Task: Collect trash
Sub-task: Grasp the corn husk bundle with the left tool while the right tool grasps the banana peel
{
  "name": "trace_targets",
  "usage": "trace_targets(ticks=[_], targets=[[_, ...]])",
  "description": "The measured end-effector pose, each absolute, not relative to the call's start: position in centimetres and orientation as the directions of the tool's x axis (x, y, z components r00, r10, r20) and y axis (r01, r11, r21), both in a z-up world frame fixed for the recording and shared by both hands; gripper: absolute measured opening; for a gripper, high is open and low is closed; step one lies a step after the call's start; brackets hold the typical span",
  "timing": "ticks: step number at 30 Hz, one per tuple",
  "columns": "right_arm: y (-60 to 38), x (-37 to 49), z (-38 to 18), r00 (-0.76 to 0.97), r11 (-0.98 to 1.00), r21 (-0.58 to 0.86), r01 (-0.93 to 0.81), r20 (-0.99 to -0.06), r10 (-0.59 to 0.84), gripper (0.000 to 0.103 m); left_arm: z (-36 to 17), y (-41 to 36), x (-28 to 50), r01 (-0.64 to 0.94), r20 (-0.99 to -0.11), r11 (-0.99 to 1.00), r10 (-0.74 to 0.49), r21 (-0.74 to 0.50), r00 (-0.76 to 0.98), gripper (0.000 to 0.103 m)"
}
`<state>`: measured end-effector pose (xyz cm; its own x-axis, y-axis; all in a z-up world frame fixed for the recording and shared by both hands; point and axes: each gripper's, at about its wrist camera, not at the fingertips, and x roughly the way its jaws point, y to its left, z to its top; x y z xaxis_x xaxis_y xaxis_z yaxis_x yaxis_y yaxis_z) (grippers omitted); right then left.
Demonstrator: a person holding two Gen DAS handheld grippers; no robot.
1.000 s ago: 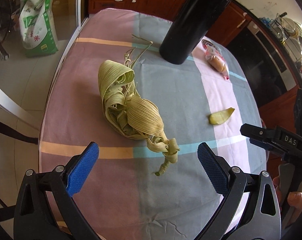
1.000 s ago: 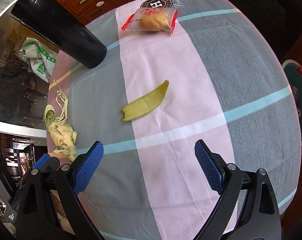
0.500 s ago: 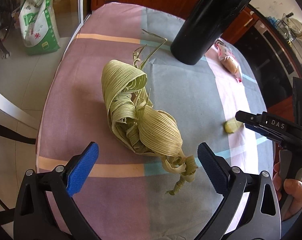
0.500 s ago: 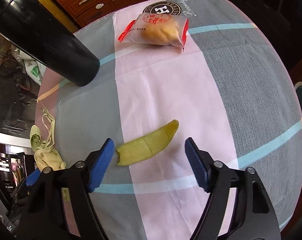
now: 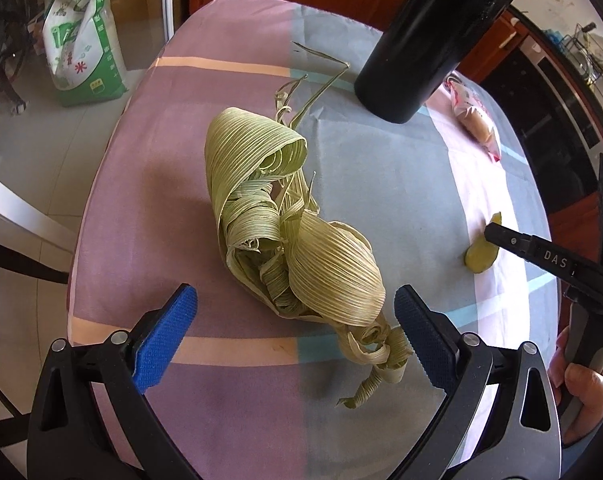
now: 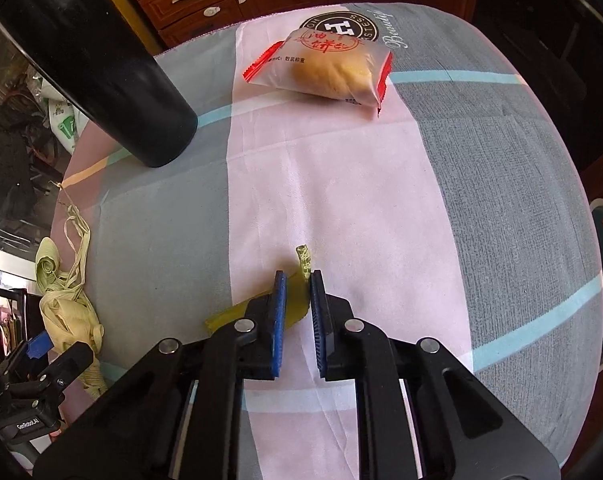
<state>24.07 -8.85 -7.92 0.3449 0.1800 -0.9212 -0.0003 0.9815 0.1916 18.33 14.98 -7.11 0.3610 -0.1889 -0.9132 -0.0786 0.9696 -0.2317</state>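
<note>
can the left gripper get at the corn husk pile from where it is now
Probably yes: the left gripper hangs open just above the corn husk pile, its jaws either side of the curled end, nothing between them.

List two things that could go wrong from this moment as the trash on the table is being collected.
1. The right tongs are closing on the yellow peel near one end only; the long free end could sag or slip out on lifting.
2. The left tongs stand open over the loose corn husks; curled strips may be left behind, or drag toward the black bottle.
</note>
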Motion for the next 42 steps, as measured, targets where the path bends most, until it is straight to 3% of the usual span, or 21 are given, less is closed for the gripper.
trace_targets(ticks=[6,10,11,12,15,18,33,39,42], targets=[[-8.1,24.1,-7.9,0.373,0.988,0.149,-0.035,-0.915,0.151,0.014,-7.4,14.2,19.3,-0.084,-0.918,0.973,-0.171,-0.214,0.357,0.099],[-8.6,23.7,-7.5,0.352,0.979,0.2,-0.037,-0.914,0.2,0.008,-7.3,14.5,19.4,-0.112,-0.902,0.965,-0.176,-0.237,0.393,0.098],[-8.8,23.5,-7.3,0.353,0.978,0.205,-0.04,-0.913,0.206,0.007,-7.2,14.6,19.4,-0.122,-0.898,0.963,-0.175,-0.242,0.403,0.094],[-9.1,23.3,-7.0,0.352,0.975,0.218,-0.04,-0.91,0.217,0.007,-7.2,14.6,19.4,-0.128,-0.899,0.964,-0.164,-0.233,0.407,0.079],[-9.8,22.6,-6.2,0.363,0.971,0.236,-0.044,-0.901,0.236,0.007,-6.7,14.3,19.5,-0.127,-0.898,0.972,-0.126,-0.196,0.422,0.061],[-10.8,22.0,-5.7,0.36,0.963,0.268,-0.037,-0.895,0.263,0.007,-6.0,13.7,19.2,-0.119,-0.894,0.975,-0.117,-0.185,0.433,0.056],[-15.5,19.0,-3.5,0.395,0.942,0.334,-0.025,-0.863,0.316,0.007,-2.1,7.8,16.9,-0.014,-0.86,0.985,-0.145,-0.174,0.489,0.055],[-15.5,20.5,-6.1,0.359,0.935,0.353,-0.016,-0.871,0.335,0.016,-3.1,7.7,16.8,-0.005,-0.868,0.981,-0.168,-0.193,0.467,0.055],[-15.1,21.1,-7.0,0.355,0.929,0.37,-0.022,-0.865,0.353,0.028,-3.7,7.6,17.0,0.014,-0.873,0.98,-0.185,-0.201,0.451,0.055]])
